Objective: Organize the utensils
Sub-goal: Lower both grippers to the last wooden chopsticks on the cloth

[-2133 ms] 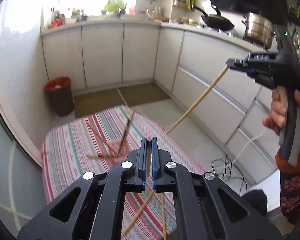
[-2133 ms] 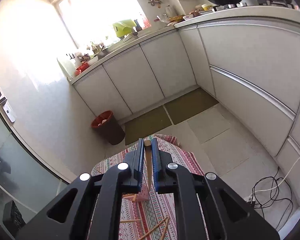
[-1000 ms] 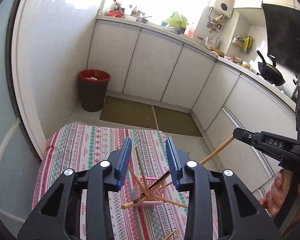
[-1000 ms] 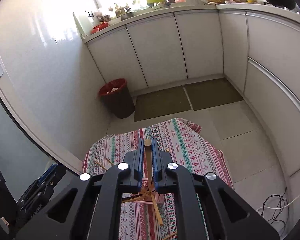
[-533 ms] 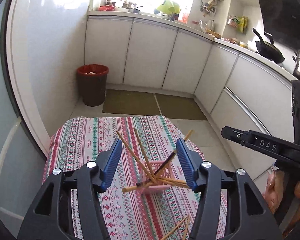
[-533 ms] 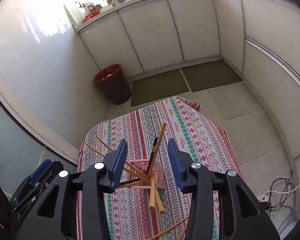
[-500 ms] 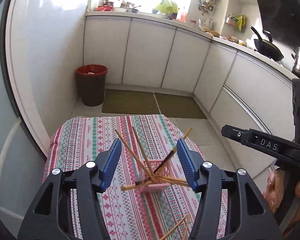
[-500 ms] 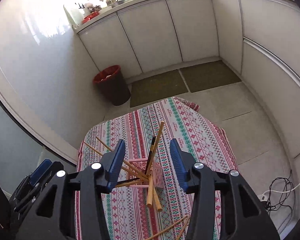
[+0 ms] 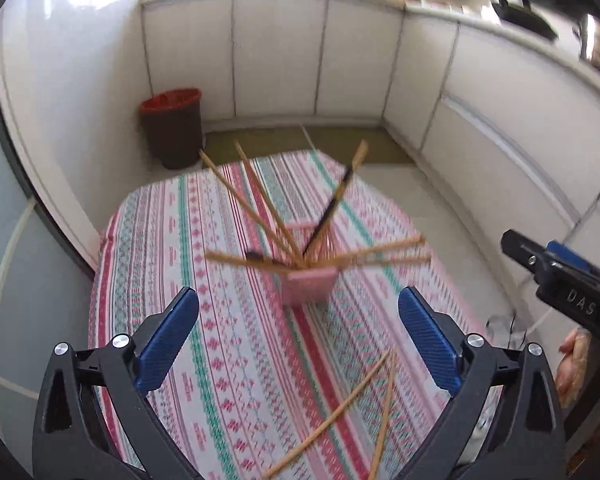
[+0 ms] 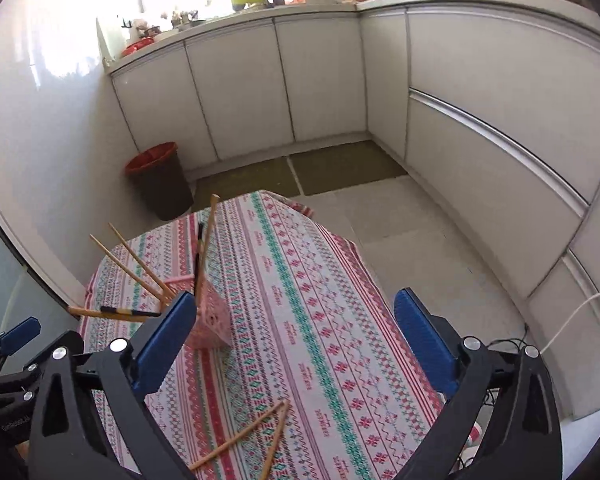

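Observation:
A pink holder (image 9: 308,286) stands mid-table on the striped cloth (image 9: 220,264), with several wooden chopsticks (image 9: 260,204) fanning out of it. Two loose chopsticks (image 9: 340,412) lie crossed near the front edge. My left gripper (image 9: 298,300) hovers just in front of the holder, its jaws opening wide with nothing between them. In the right wrist view the holder (image 10: 214,324) sits behind the left finger of my right gripper (image 10: 295,300). Its jaws are opening too, over bare cloth, and they are empty. The loose pair (image 10: 244,436) lies below them.
A dark bin with a red liner (image 9: 172,128) stands on the floor beyond the table. White cabinets (image 10: 480,128) wrap the back and right. A cable (image 10: 572,320) lies on the floor at the right. The table's right edge (image 10: 364,264) drops to tiled floor.
Both grippers went from shut or nearly shut on a chopstick to wide open and empty. Those chopsticks now stand in the pink holder. Both hands sank closer to the table.

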The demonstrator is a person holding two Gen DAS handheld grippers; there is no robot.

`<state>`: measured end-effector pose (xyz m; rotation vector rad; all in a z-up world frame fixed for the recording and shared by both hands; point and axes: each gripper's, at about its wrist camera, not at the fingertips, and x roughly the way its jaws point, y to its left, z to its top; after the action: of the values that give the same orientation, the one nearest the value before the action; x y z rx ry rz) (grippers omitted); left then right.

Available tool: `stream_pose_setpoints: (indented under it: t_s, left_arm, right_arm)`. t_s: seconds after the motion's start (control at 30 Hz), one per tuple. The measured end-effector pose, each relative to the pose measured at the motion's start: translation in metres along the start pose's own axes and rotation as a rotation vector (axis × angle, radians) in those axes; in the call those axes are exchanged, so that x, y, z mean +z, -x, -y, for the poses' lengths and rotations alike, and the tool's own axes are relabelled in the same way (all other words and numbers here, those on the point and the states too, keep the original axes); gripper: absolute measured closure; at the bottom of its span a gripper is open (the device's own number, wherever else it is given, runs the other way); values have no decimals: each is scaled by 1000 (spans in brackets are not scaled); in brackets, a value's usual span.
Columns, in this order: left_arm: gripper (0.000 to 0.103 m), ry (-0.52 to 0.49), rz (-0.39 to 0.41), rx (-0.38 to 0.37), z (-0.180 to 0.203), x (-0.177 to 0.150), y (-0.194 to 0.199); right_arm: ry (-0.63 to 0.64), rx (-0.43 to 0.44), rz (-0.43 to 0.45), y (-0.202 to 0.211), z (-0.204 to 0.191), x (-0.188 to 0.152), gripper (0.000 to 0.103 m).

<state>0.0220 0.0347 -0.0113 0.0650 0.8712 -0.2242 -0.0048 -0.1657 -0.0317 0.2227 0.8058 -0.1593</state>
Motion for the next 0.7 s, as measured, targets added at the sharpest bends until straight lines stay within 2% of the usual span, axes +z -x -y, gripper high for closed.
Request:
stream_pose_setpoints:
  t_s: [0.23, 0.27, 0.33, 0.4, 0.43, 0.47, 0.57, 0.7]
  left_arm:
    - [7, -157, -272, -19, 36, -45, -71]
    - [7, -175, -304, -28, 40, -51, -81]
    - [9, -216, -368, -47, 51, -64, -102]
    - [24, -257, -435, -70, 61, -78, -126]
    - [38, -268, -471, -83, 65, -84, -137]
    - [47, -272, -497, -82, 67, -89, -146]
    - [56, -285, -518, -68, 69, -97, -164]
    - [56, -284, -513, -91, 73, -95, -174]
  right_arm:
    - [-88, -77, -239, -47, 57, -63, 7]
    - [-130, -61, -315, -59, 65, -69, 7]
    - [-209, 30, -424, -73, 78, -80, 7]
    - [-277, 69, -477, -80, 87, -88, 7]
    - [-296, 71, -494, -83, 91, -91, 7]
    - [-301, 68, -501, -84, 91, -94, 7]
    - [-295, 49, -512, -86, 93, -98, 7]
    - [-297, 45, -528, -90, 97, -97, 7]
